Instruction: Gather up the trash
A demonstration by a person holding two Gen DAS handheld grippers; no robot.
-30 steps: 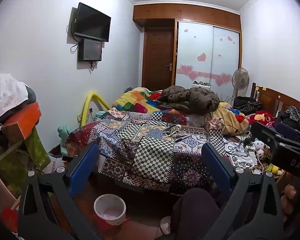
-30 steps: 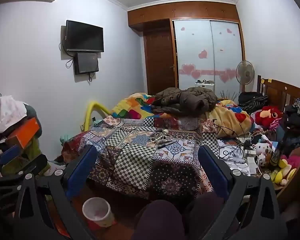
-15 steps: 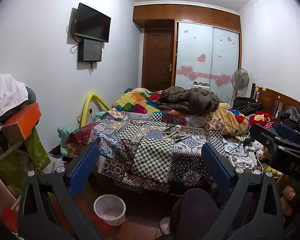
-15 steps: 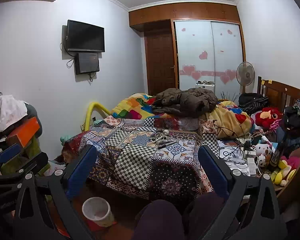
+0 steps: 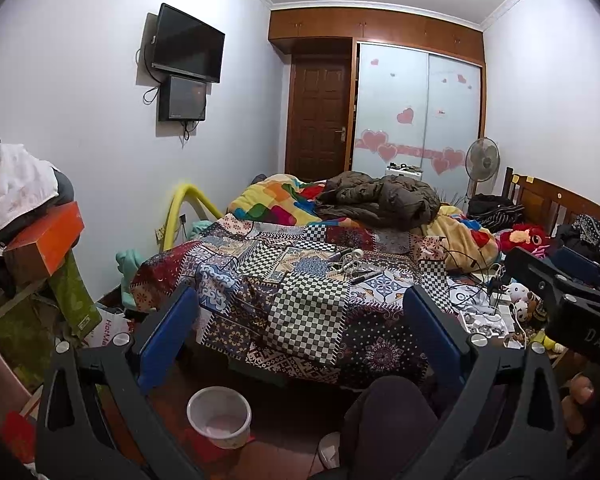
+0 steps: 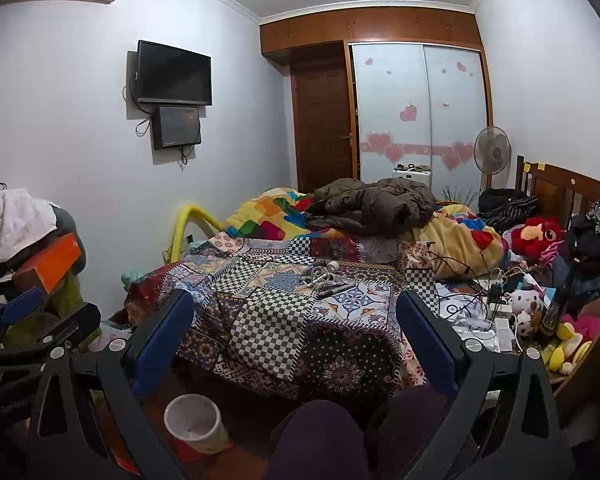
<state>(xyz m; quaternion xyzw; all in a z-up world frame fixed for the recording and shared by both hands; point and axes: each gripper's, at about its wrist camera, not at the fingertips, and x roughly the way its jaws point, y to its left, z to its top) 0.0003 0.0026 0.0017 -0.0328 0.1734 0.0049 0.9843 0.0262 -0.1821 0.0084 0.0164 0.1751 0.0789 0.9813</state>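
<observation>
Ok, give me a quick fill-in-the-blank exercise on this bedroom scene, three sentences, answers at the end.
1. Both the left gripper and the right gripper are ____ and hold nothing.
2. The white bin stands on the ____ by the bed.
3. The brown jacket lies on top of the ____.

Answers: open; floor; bed

Almost nothing changes. The right gripper (image 5: 572, 280), seen beside the left one's spread jaws, dips slightly, and the white bin (image 6: 194, 424) below the right jaws edges a touch rightward.
</observation>
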